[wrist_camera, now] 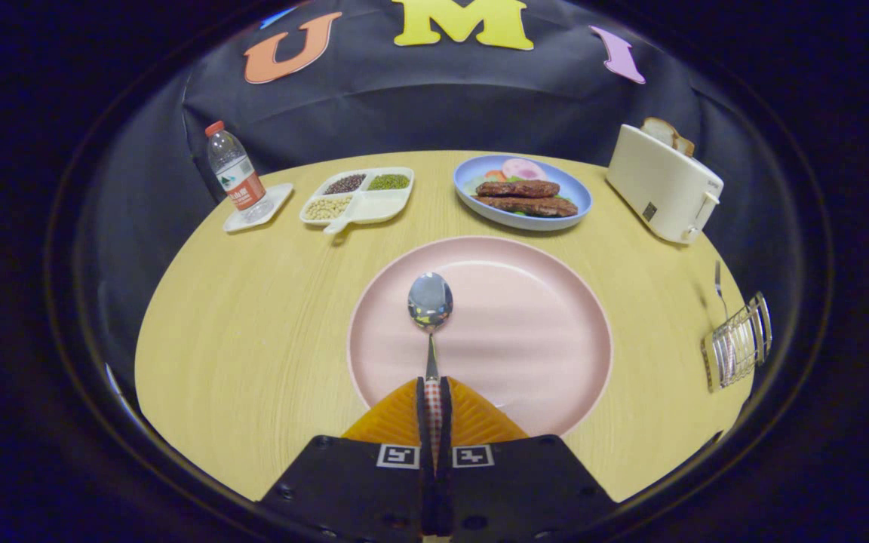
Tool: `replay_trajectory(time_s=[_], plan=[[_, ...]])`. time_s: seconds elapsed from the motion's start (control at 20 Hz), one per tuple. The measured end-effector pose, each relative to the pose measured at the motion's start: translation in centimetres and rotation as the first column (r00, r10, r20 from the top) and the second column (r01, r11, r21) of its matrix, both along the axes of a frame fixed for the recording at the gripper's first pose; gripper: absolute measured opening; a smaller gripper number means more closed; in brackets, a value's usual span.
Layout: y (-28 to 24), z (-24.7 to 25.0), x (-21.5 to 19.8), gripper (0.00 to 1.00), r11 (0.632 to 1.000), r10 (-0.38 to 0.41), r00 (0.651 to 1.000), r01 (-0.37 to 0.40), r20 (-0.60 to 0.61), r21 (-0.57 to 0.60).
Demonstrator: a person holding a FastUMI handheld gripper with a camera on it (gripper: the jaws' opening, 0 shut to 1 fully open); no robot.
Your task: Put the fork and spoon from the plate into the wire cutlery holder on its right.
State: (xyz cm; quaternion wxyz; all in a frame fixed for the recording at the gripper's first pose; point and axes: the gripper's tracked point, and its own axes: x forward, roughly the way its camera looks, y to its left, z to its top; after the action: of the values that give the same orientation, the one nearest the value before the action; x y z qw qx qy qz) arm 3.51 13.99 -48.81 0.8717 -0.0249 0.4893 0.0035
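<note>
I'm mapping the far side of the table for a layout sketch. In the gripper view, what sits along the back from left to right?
Water bottle → divided tray of beans → blue plate of food → toaster. Nearer, the tongs are shut on the spoon over the pink plate.

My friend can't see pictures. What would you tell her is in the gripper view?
The gripper has its jaws shut on the handle of a spoon, whose bowl is over a pink plate on a round wooden table. To the right, a fork already stands in the wire cutlery holder. Beyond are a toaster, food plates and a water bottle.
</note>
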Motion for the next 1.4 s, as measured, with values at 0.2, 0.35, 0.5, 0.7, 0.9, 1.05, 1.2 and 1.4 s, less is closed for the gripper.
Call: replay_trajectory(time_s=[0.2,0.35,0.5,0.7,0.9,1.05,1.2,1.4], plan=[[-0.7,3.0,-0.7,0.01,1.000,-0.017,1.000,0.017,0.020,0.022],[-1.8,5.8,-1.3,0.01,1.000,-0.010,0.999,0.009,0.034,0.024],[-3.4,8.4,-1.8,0.01,1.000,-0.005,0.999,0.004,0.054,0.019],[-6.6,12.2,-1.6,0.01,0.999,-0.025,0.995,0.022,0.095,0.026],[-10.9,15.6,-1.7,0.01,0.999,-0.034,0.992,0.034,0.125,0.006],[-14.8,17.7,-1.7,0.01,0.999,-0.044,0.989,0.046,0.140,-0.016],[-18.6,19.4,-1.6,0.01,0.997,-0.055,0.988,0.062,0.146,-0.040],[-23.7,21.3,-1.6,0.01,0.994,-0.066,0.988,0.076,0.137,-0.075]])
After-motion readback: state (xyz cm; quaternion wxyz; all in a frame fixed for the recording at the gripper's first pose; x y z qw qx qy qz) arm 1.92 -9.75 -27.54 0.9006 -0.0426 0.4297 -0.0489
